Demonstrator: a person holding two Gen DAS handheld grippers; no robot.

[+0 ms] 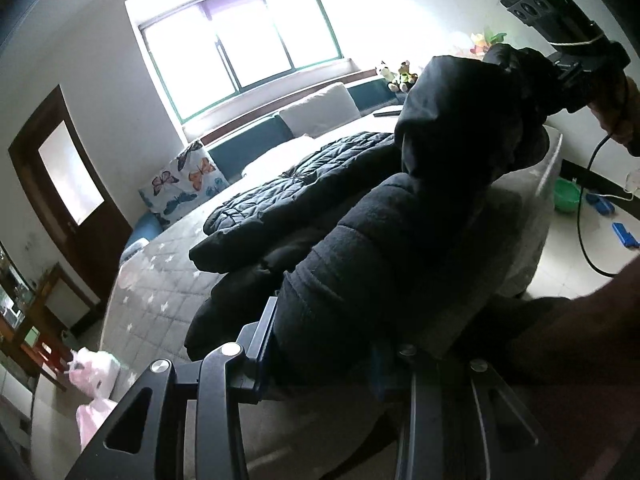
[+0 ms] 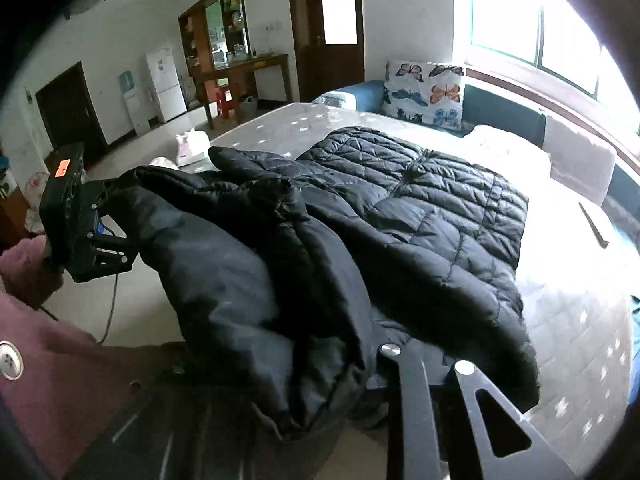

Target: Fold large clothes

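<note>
Where the jacket lies: spread across the bed (image 2: 580, 320), the black puffer jacket (image 2: 420, 208) rests mostly flat on the mattress, with its near edge lifted clear of the bedding between the two grippers.
Left gripper: the left gripper (image 1: 324, 344) has its fingers clamped on a padded fold of the jacket (image 1: 360, 248); in the right wrist view it (image 2: 108, 216) pinches the raised corner of the cloth.
Right gripper: the right gripper (image 2: 372, 364) holds its fingers tight on the bunched hem; seen from the left wrist it (image 1: 548, 68) grips a gathered end held up high.
Containers: a green basin (image 1: 566, 196) sits on the floor beyond the bed corner; what is in it cannot be made out.
Hidden or unclear: the right gripper's left finger is buried under the cloth; the window (image 1: 240, 40) is blown out white.
Around: a butterfly pillow (image 2: 424, 92) leans at the head of the bed, white pillows (image 1: 320, 110) beside it, stuffed toys (image 1: 398, 74) on the ledge, blue objects (image 1: 624, 234) on the floor, a pink bag (image 1: 94, 372) near the bed foot, a white fridge (image 2: 166, 84) and a wooden cabinet (image 2: 224, 40) by the far wall.
In the way: the raised jacket blocks much of the bed from the left wrist camera.
</note>
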